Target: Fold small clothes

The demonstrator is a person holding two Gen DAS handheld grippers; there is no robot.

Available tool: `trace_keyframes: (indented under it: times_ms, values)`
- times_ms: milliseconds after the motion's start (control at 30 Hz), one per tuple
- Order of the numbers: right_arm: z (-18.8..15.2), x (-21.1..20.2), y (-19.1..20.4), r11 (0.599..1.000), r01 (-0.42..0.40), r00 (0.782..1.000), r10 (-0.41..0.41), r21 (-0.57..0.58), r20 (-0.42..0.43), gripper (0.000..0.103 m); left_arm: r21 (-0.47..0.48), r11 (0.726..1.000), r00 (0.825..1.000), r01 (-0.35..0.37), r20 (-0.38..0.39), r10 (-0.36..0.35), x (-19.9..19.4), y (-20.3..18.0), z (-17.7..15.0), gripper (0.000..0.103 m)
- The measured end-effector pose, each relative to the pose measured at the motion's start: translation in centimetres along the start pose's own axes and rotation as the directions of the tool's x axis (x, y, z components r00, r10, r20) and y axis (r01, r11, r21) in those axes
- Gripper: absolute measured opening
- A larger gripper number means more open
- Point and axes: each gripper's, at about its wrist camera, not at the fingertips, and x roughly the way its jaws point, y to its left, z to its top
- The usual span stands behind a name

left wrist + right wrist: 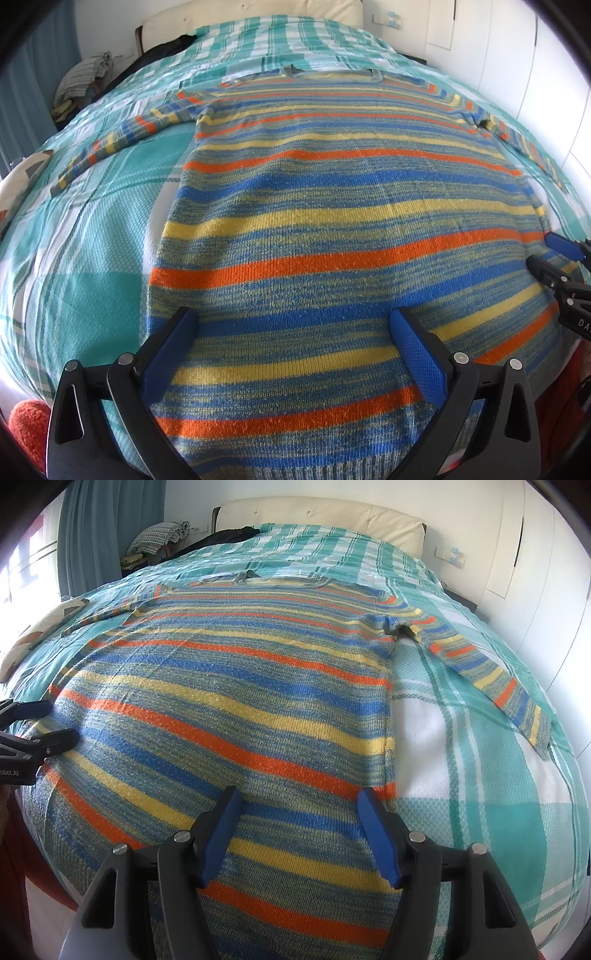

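A striped knit sweater (332,192) in blue, yellow and orange lies flat on the bed, neck at the far end, both sleeves spread out to the sides. It also fills the right wrist view (229,701). My left gripper (293,321) is open and empty, just above the sweater's lower left part near the hem. My right gripper (297,801) is open and empty above the lower right part, close to the sweater's right side edge. Each gripper shows at the edge of the other's view: the right one (554,258) and the left one (40,723).
The bed has a teal and white checked cover (480,775) and a cream headboard (321,513). Piled clothes (159,539) lie at the far left by a blue curtain. A white wardrobe (535,554) stands on the right. An orange fuzzy item (27,421) sits at the lower left.
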Motion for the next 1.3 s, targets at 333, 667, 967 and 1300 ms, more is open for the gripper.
trace_keyframes:
  times_ms: [333, 667, 967, 1300]
  values:
    - [0.01, 0.01, -0.07, 1.0, 0.0, 1.0, 0.0, -0.003, -0.002, 0.065, -0.001, 1.0, 1.0, -0.002, 0.0, 0.002, -0.04, -0.05, -0.02, 0.102]
    - [0.04, -0.03, -0.08, 1.0, 0.002, 1.0, -0.002, -0.005, -0.004, 0.065, 0.002, 1.0, 1.0, -0.003, -0.002, 0.003, -0.05, -0.02, -0.07, 0.102]
    - [-0.28, -0.16, -0.2, 1.0, 0.007, 1.0, -0.007, -0.002, -0.006, 0.065, 0.0, 1.0, 1.0, -0.005, -0.002, 0.005, -0.08, -0.07, -0.08, 0.102]
    - [-0.21, -0.16, -0.26, 1.0, 0.005, 1.0, -0.005, -0.007, -0.007, 0.066, 0.001, 1.0, 1.0, -0.007, -0.003, 0.007, -0.11, -0.06, -0.1, 0.102]
